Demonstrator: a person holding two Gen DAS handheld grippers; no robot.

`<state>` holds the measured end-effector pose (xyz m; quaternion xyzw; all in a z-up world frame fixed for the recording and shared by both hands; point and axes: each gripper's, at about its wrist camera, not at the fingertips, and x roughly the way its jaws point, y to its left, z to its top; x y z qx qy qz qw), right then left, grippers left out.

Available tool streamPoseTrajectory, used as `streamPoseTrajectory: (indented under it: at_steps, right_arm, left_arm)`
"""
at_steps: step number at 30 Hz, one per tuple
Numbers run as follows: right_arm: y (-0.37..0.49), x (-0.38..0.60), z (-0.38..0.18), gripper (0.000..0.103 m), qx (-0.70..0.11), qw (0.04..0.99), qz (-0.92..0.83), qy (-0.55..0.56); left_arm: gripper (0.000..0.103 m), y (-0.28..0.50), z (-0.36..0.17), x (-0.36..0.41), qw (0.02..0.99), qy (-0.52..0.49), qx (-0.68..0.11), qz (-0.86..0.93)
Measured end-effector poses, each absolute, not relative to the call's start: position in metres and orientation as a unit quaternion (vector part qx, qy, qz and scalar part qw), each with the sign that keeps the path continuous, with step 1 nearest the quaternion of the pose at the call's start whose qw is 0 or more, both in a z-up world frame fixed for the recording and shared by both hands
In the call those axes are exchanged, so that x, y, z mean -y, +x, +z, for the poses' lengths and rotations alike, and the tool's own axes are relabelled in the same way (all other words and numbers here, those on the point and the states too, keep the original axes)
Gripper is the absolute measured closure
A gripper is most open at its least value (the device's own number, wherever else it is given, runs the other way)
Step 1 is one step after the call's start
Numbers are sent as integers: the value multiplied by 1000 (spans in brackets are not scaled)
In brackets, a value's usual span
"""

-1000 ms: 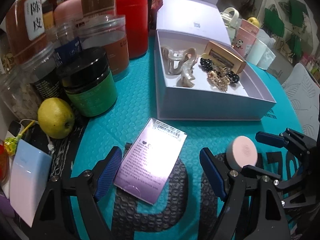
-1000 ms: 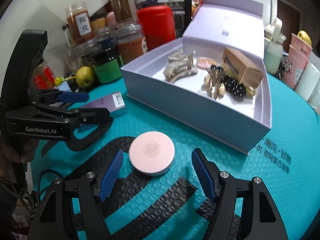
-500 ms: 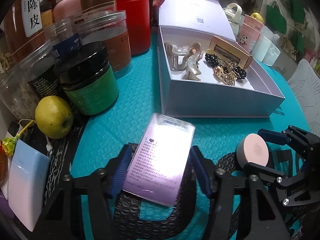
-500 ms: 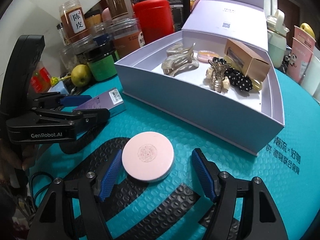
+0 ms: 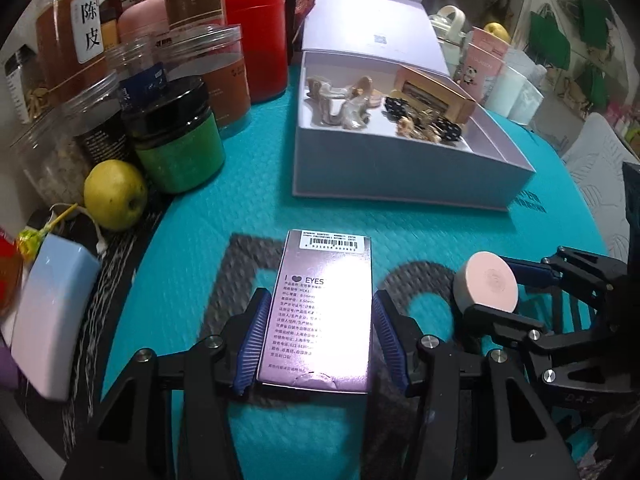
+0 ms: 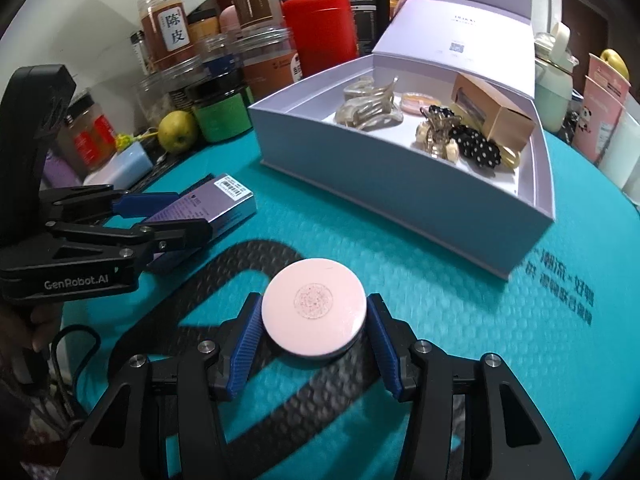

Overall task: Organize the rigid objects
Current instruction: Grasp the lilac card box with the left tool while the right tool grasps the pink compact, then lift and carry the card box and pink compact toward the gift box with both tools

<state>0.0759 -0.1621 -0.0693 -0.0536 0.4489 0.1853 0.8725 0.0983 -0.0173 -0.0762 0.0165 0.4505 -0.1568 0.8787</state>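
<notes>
My left gripper [image 5: 318, 334] is shut on a flat purple box [image 5: 322, 304] with a barcode, held a little above the teal mat; it also shows in the right wrist view [image 6: 208, 210]. My right gripper [image 6: 314, 334] is shut on a round pink compact [image 6: 314, 314], also seen in the left wrist view [image 5: 486, 286]. The open lavender gift box [image 6: 404, 196] stands beyond both, holding hair claws [image 6: 370, 106], a polka-dot scrunchie [image 6: 476, 146] and a tan carton [image 6: 494, 114].
Jars, a green tub [image 5: 176, 144], a red canister [image 5: 256, 40] and a yellow-green fruit [image 5: 114, 194] crowd the back left. A pale blue block [image 5: 52, 316] lies at the left edge. Cups and pink cartons [image 6: 600, 108] stand at the right.
Both grippers have closed: the left on the purple box, the right on the pink compact. Both objects have lifted slightly off the mat.
</notes>
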Motion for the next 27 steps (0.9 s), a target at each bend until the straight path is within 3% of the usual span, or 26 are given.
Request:
streamPoseTrajectory:
  at_steps: [23, 27]
  right_arm:
    - [16, 174, -70, 51, -453, 870, 186, -54]
    - [16, 174, -71, 44, -450, 873, 182, -51]
  left_arm:
    - [51, 36, -78, 17, 873, 8, -468, -139]
    - [51, 38, -85, 18, 871, 3, -473, -135]
